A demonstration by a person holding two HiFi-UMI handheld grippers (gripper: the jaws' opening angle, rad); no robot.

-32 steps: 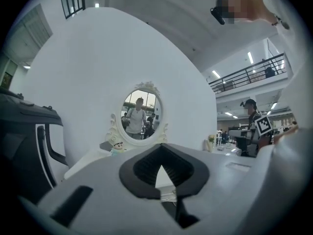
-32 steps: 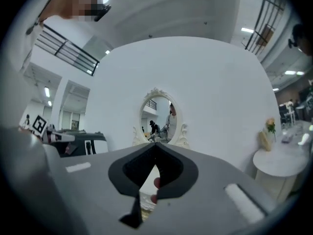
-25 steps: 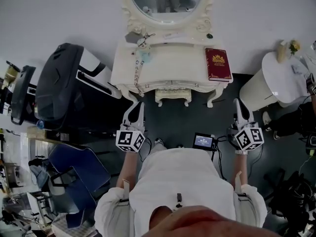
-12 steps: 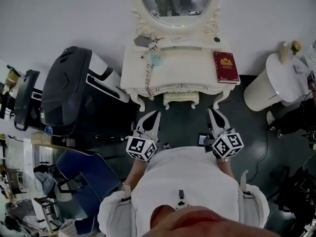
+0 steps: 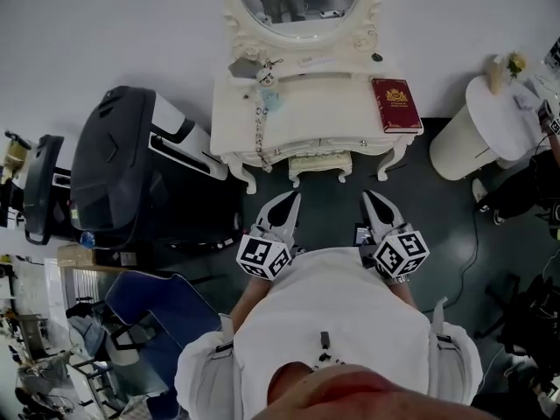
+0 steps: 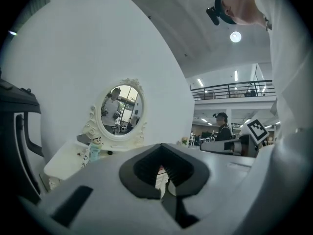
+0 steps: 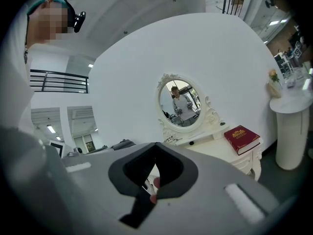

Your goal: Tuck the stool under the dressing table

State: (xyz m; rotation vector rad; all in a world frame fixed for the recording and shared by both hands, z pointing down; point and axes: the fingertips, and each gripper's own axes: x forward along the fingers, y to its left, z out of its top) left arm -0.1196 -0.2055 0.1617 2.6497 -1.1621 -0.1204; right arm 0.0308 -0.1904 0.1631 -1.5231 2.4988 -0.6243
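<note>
Under white ornate dressing table [image 5: 324, 112]: small cream carved stool [image 5: 319, 166], apparently tucked home
Left tongs [image 5: 291, 198]: closed, empty, idle since nothing needs gripping
Right tongs [image 5: 368, 196]: likewise closed, empty

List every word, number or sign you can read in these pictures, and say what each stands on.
Red book cover: a gold emblem and gold lettering, too small to read.
Left marker cube: black-and-white square pattern, no letters.
Right marker cube: the same kind of pattern, no letters.
No text is legible anywhere.
</note>
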